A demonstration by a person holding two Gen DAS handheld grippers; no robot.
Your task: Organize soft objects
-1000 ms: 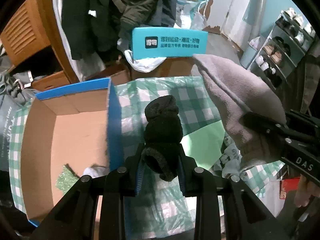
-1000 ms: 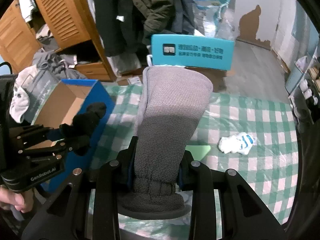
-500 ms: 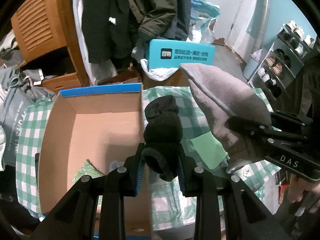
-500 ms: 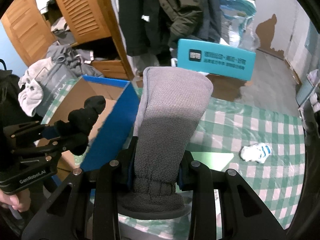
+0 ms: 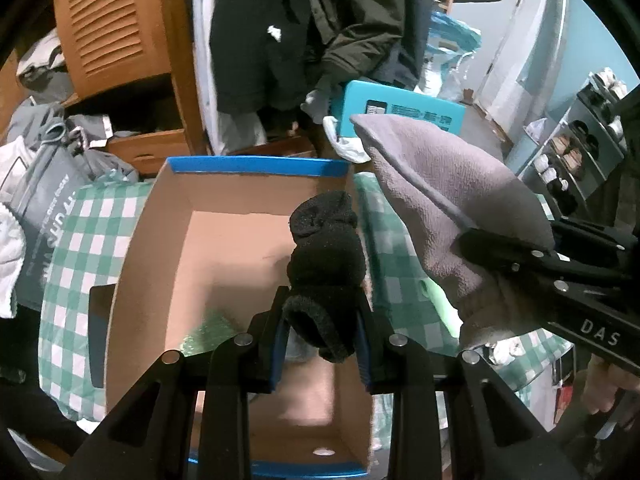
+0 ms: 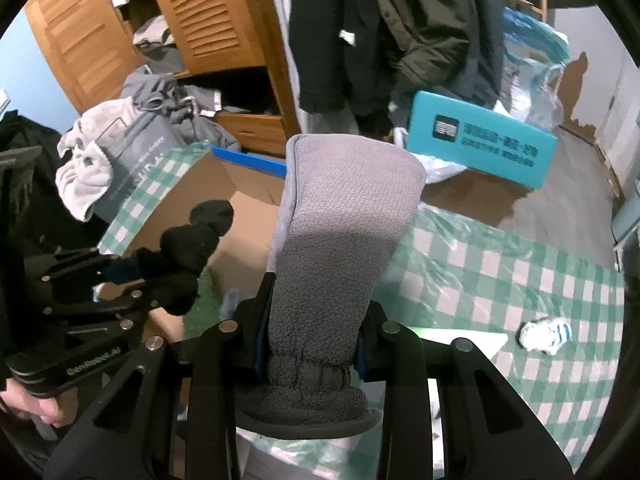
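The left gripper (image 5: 322, 332) is clamped on a black rolled sock (image 5: 326, 264), its blue-lined jaws pressing the cuff from both sides while the rest of the sock stands up toward twelve o'clock. In the left wrist view the sock hangs over the open cardboard box (image 5: 224, 248), which has a blue rim (image 5: 256, 167) and fills the middle of the frame. Inside the box, at about seven o'clock from the sock, lies a green glittery scrap (image 5: 204, 334).

The right gripper (image 6: 310, 340) is clamped on a grey fleece slipper sock (image 6: 340, 232), the jaws squeezing it just above its dark gathered cuff (image 6: 306, 396). The grey toe end points to twelve o'clock. In the left wrist view that same grey piece sits at three o'clock of the black sock, beside the box's right wall and over the green checked cloth (image 6: 520, 280).

On that cloth, at four o'clock in the right wrist view, a small white and blue balled sock (image 6: 546, 334) lies well apart from both grippers. A teal carton (image 6: 480, 148) stands beyond the cloth at one o'clock, dark coats (image 6: 384, 32) hang above it, and a wooden louvred cupboard (image 6: 208, 12) stands at eleven o'clock.
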